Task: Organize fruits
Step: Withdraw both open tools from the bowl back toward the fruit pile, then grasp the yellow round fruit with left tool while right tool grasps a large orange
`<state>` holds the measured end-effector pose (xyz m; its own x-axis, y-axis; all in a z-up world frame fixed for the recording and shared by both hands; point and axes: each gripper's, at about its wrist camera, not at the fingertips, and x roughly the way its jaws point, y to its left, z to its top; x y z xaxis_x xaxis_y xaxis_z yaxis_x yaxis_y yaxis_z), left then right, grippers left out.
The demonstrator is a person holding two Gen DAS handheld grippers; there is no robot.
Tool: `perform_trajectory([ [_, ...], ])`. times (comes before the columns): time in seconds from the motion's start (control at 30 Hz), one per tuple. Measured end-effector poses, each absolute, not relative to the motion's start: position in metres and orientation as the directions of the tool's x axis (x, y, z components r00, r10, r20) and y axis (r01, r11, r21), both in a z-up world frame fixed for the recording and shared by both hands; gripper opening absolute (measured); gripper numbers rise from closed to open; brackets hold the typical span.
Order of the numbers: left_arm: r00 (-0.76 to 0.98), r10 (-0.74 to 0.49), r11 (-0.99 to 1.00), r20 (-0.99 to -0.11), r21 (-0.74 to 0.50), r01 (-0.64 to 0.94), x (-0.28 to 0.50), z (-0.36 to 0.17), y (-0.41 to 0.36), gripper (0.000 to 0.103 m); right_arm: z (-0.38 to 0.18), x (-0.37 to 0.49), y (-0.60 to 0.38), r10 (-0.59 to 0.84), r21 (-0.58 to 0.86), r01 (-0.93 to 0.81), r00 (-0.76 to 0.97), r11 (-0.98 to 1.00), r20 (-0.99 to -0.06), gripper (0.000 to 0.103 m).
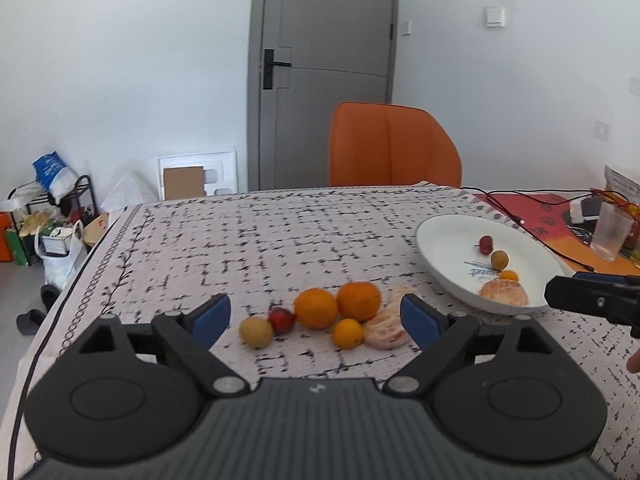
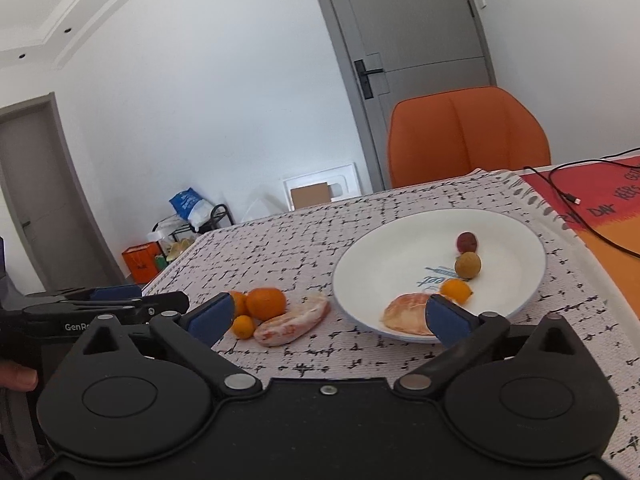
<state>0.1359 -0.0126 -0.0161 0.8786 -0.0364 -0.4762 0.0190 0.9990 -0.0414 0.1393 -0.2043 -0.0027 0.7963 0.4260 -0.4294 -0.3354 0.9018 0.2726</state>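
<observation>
Left gripper (image 1: 316,316) and right gripper (image 2: 328,316) — jaws apart, empty. Plate (image 1: 444,236) at 2 o'clock of the oranges (image 1: 338,306).

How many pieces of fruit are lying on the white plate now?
4 on the white plate: a dark red fruit farthest back, a brownish-yellow fruit just before it, a small orange fruit, and a peeled citrus half near the front rim. None seems hidden.

White walls (image 1: 120,60), grey door (image 1: 324,60), orange chair (image 1: 392,148).
</observation>
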Motion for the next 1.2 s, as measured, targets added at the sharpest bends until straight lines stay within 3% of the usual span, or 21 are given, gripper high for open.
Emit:
perform_trajectory([
  [0.63, 0.865, -0.04, 0.994, -0.501, -0.105, -0.015, 0.13, -0.03, 0.025, 0.091, -0.012, 0.15, -0.162, 0.464, 0.235, -0.401, 0.745, 0.886, -0.479, 0.101],
  [0.9, 0.866, -0.038, 0.994, -0.498, -0.11, -0.019, 0.138, -0.034, 0.032, 0.091, -0.012, 0.163, -0.144, 0.494, 0.224, -0.445, 0.712, 0.867, -0.499, 0.082],
  [1.07, 0.86, -0.039, 0.993, -0.509, -0.115, -0.023, 0.146, -0.039, 0.034, 0.088, -0.012, 0.172, -0.135, 0.51, 0.223, -0.466, 0.695, 0.856, -0.507, 0.076],
  [1.2, 0.854, -0.03, 0.993, -0.519, -0.116, -0.036, 0.155, -0.043, 0.037, 0.08, -0.015, 0.18, -0.129, 0.52, 0.227, -0.476, 0.68, 0.849, -0.517, 0.067],
])
